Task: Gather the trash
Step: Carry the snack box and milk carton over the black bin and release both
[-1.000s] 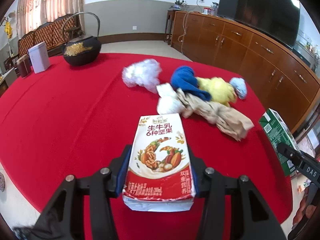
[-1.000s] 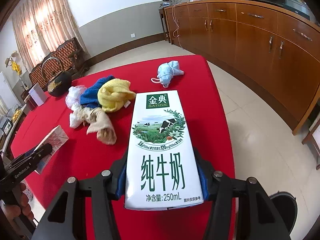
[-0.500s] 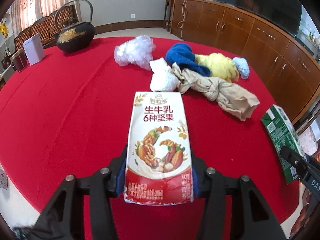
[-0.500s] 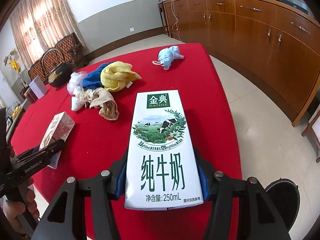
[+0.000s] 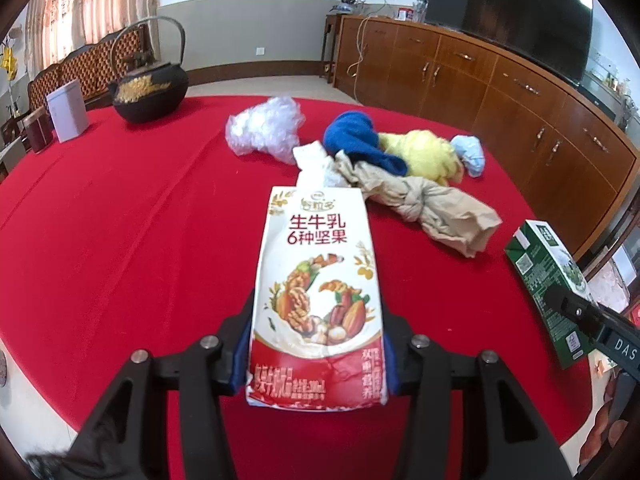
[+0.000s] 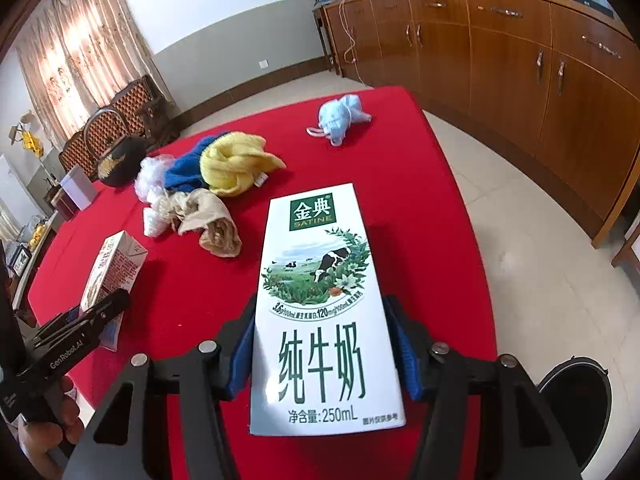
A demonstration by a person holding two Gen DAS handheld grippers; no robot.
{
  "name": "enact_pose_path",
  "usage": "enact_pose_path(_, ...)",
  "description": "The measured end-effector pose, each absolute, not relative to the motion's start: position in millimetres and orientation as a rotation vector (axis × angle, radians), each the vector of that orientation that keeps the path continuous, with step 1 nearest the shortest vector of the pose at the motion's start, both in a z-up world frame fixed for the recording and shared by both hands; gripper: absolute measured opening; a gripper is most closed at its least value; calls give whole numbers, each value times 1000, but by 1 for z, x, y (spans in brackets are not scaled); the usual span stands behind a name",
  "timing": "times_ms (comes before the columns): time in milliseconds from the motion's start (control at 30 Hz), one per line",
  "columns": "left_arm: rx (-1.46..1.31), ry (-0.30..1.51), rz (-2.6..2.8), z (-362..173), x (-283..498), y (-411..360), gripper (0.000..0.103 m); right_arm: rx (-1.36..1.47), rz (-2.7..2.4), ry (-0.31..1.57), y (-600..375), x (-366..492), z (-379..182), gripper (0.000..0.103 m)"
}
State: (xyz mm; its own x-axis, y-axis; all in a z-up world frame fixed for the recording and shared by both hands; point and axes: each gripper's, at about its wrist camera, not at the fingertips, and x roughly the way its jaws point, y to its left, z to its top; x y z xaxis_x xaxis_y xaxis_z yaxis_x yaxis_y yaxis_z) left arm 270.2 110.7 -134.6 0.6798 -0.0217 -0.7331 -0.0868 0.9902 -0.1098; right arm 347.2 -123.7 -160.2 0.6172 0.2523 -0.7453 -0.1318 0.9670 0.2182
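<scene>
Left claw (image 5: 316, 344) clamping nut-milk carton (image 5: 318, 292), right claw (image 6: 326, 354) clamping white carton (image 6: 322, 308), rag heap (image 5: 404, 176) ahead (black bin (image 6: 576, 400) floor-side).

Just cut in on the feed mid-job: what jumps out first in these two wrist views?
Each gripper is clamped on a milk carton: the left gripper holds a red nut-milk carton, the right gripper a white and green milk carton. Beyond them, on the red tablecloth, lies a heap of crumpled rags and a plastic bag. A black bin sits on the floor at the right view's lower right.
</scene>
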Motion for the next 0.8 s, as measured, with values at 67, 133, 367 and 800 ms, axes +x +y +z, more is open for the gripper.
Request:
enact_pose_path(67,-137,814,29,-129,267,108,52,152,223,860,-126,341,-153,60)
enact_pose_path(133,-138,809,17,-123,263,104,52,159,222,850,-129,336,-148,59)
enact_pose_path(367,-133,781,-34,-105,245,83,52,176,203,812,-146,309,-126,59)
enact_pose_path(800,-103,773,-204,-86,208,5,52,236,86,746,-216,233,-97,59)
